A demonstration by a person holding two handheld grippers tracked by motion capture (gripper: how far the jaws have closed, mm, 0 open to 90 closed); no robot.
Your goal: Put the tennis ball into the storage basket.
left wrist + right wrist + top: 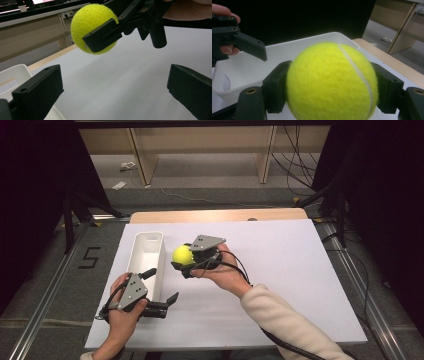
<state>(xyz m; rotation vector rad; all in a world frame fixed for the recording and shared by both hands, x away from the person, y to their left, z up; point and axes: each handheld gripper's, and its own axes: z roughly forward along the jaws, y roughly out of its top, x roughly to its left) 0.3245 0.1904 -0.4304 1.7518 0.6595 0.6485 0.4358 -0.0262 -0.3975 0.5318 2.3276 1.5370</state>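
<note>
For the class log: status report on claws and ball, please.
Right claw shut on tennis ball. Left claw open, beside white bin. Nothing between ball and bin.

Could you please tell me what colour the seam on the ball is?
White, curving across the fuzzy yellow tennis ball; the right gripper view shows it best.

From my remote station I see a white tabletop [280,270] with a bare wooden strip [220,215] along its far edge. Grey floor [210,175] extends beyond, crossed by cables [295,165]. Light wooden furniture legs [142,155] stand at the far side. Metal rails [45,295] flank the tabletop. Dark curtains, possibly, close both sides.
</note>
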